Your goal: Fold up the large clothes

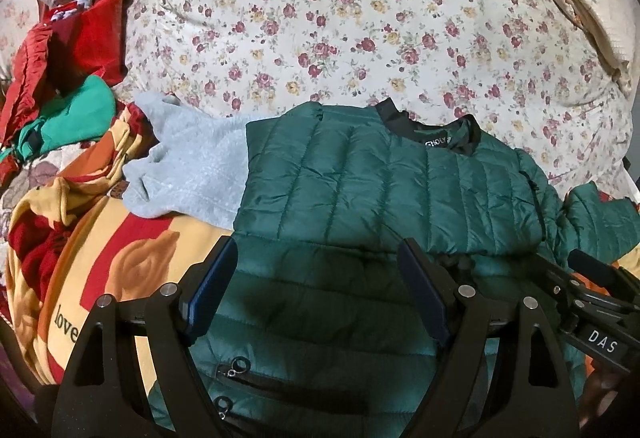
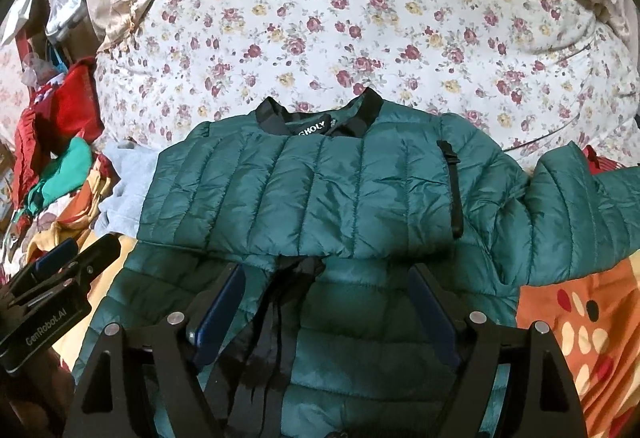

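A dark green quilted puffer jacket (image 1: 360, 182) with a black collar lies on the bed; it also shows in the right wrist view (image 2: 312, 190). Its left sleeve is folded across the chest, and the right sleeve (image 2: 580, 214) still sticks out to the right. My left gripper (image 1: 316, 270) is open and empty above the jacket's lower left part. My right gripper (image 2: 328, 294) is open and empty above the jacket's lower middle, over a black drawstring (image 2: 280, 298). Each gripper shows at the edge of the other's view.
A floral bedsheet (image 1: 360, 30) covers the bed beyond the jacket. A grey fleece garment (image 1: 188, 166) lies left of the jacket. A yellow and red blanket (image 1: 100, 262) and red and green clothes (image 1: 60, 78) are piled left. An orange patterned cloth (image 2: 580, 326) lies right.
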The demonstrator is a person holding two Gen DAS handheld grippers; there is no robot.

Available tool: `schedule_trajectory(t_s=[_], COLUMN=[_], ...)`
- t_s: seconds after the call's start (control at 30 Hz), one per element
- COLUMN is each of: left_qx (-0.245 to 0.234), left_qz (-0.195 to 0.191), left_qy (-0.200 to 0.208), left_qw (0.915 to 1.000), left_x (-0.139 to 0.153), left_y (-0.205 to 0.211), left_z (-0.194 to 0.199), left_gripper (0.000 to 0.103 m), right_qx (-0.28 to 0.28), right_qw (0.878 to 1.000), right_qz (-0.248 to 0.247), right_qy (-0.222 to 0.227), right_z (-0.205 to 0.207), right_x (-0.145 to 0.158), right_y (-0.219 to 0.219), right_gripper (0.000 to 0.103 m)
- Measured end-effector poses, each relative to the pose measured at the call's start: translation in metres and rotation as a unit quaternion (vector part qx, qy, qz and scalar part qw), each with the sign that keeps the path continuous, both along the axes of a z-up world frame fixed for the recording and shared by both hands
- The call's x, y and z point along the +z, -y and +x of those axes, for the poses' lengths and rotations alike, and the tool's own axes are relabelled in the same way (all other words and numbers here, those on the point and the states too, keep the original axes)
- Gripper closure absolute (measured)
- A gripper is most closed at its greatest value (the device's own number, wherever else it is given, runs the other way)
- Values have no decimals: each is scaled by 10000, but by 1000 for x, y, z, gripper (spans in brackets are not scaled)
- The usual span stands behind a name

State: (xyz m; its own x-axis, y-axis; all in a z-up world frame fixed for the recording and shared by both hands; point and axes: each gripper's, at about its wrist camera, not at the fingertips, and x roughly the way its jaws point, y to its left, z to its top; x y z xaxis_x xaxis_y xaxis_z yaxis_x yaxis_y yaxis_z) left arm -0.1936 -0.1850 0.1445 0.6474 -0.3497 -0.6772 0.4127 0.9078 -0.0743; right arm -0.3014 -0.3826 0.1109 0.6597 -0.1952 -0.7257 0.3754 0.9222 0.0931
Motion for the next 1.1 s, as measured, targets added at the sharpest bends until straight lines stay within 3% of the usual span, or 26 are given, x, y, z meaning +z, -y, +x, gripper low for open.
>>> schedule_trajectory(t_s=[0.63,1.1], left_qx=[10,-132], left_qz=[-18,-114], left_qy=[53,-184], left_qw=[10000,9997], left_x=[4,-4], left_y=[-5,14], left_z=[-8,-9], left_gripper=[21,21], right_qx=[-4,-264], right_qw=[10000,9993], right_qz=[-57,-228], right_qy=[-37,-130], right_z=[-6,-17], right_x=[-3,-7], right_y=[-8,13], right_gripper=[22,21])
